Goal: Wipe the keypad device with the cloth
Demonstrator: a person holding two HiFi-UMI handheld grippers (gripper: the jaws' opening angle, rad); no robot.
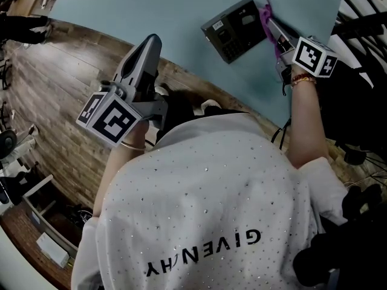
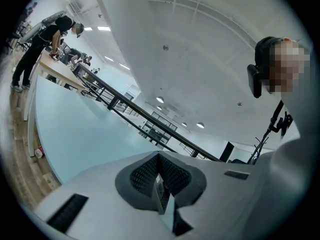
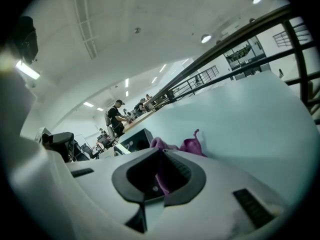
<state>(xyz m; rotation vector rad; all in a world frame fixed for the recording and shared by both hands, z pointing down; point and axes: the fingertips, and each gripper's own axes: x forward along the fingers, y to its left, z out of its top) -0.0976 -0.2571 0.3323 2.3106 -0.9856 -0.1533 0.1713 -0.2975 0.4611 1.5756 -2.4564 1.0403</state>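
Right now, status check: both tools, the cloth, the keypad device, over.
Left tool shut, empty, off to the side. Right tool shut on purple cloth, at keypad device's edge. Nothing seen blocking.

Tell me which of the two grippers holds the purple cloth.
The right gripper: the purple cloth is pinched in its jaws beside the keypad device. The left gripper is shut on nothing, away from the table.
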